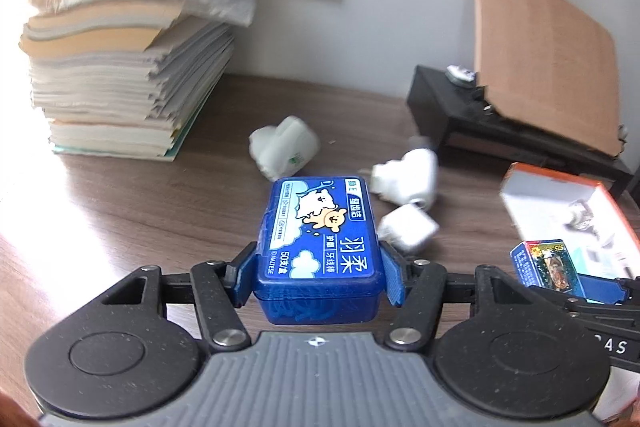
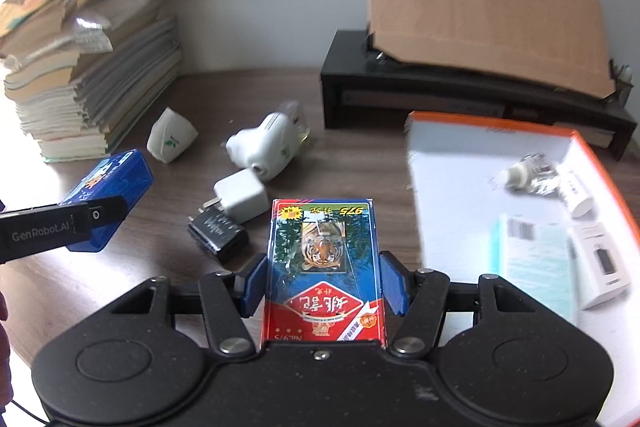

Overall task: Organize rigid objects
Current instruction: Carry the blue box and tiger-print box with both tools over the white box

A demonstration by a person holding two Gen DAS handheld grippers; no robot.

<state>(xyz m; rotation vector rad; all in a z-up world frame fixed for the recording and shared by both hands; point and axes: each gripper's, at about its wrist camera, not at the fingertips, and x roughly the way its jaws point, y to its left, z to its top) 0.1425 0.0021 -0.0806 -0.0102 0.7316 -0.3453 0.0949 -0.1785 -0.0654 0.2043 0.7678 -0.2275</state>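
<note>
Floss box [image 1: 318, 243], blue hard plastic, sits pinched by its long sides between the left gripper's [image 1: 318, 273] fingers, lifted above the counter [image 1: 120, 195] near white chargers [image 1: 404, 183]; it looks light, stiff and a bit slick, so gripping its flat sides suits it. From the right wrist, the card pack [image 2: 325, 267] lies between the right gripper's [image 2: 325, 283] fingers, which press its long edges; thin cardboard, light, crushable, beside the orange-rimmed tray [image 2: 440, 155].
</note>
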